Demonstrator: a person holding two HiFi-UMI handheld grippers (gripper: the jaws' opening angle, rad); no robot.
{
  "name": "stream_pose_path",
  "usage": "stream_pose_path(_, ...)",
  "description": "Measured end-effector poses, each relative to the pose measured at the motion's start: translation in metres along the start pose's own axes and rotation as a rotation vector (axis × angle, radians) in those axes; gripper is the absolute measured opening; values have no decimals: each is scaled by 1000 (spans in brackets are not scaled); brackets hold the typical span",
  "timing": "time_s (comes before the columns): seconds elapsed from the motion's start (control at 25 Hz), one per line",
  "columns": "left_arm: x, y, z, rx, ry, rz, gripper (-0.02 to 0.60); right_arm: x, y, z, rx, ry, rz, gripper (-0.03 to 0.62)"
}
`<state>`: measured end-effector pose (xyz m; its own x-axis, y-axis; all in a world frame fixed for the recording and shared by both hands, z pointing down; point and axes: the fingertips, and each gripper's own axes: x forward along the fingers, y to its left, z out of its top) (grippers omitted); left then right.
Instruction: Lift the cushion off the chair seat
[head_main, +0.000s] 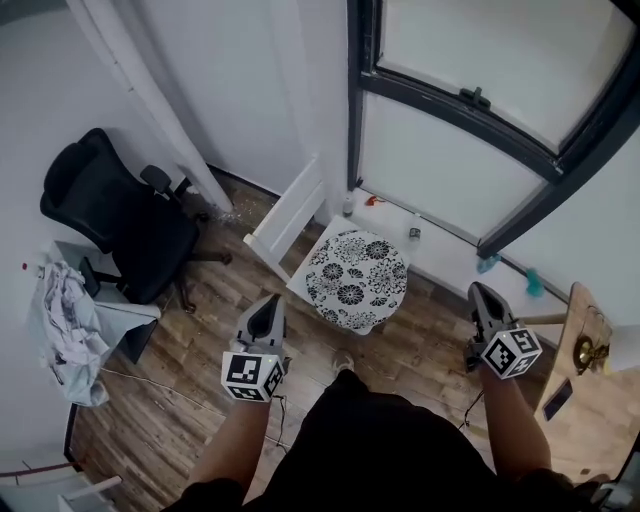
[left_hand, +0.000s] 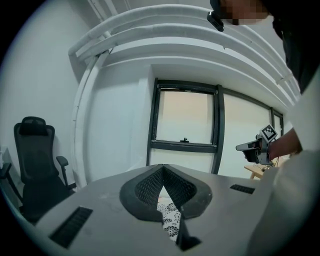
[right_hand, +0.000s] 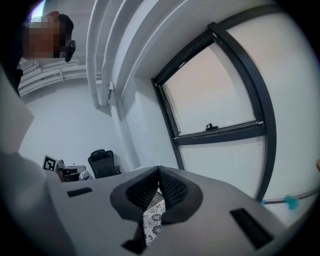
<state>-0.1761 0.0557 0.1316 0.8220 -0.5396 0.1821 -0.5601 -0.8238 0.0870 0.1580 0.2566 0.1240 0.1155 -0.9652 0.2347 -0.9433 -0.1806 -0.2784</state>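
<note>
A round cushion (head_main: 356, 279) with a black-and-white flower print lies on the seat of a white chair (head_main: 287, 214) by the window. My left gripper (head_main: 268, 304) hovers just left of the seat's near corner, shut and empty. My right gripper (head_main: 479, 292) is off to the right of the chair, also shut with nothing in it. In the left gripper view the jaws (left_hand: 162, 168) meet, and a strip of the cushion (left_hand: 170, 220) shows below them. The right gripper view shows closed jaws (right_hand: 159, 170) with the cushion (right_hand: 152, 218) beneath.
A black office chair (head_main: 120, 215) stands at the left, with a desk holding crumpled cloth (head_main: 65, 320) beside it. A wooden side table (head_main: 575, 365) is at the right. Small bottles (head_main: 413, 232) and a teal object (head_main: 531, 283) sit on the floor under the window.
</note>
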Motion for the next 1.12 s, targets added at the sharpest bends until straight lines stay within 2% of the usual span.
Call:
stream_pose_path(0.2, 33, 25, -9, -13, 6, -35, 5, 51, 6, 4, -23, 21, -7, 9)
stream_pose_path(0.32, 50, 34, -22, -26, 37, -56, 5, 73, 9, 6, -37, 22, -2, 9)
stream_pose_path(0.6, 86, 47, -39, -56, 85, -84, 5, 114, -6, -6, -22, 63, -10, 9)
stream_pose_path(0.72, 95, 45, -54, -80, 119, -66, 5, 130, -16, -20, -3, 97, 3, 9)
stream_pose_path(0.88, 113, 47, -73, -109, 126, -18, 5, 167, -35, -44, -26, 136, 33, 9)
stream_pose_path(1.12, 138, 71, -123, -146, 163, 71, 5, 237, -63, -93, -41, 158, 73, 9)
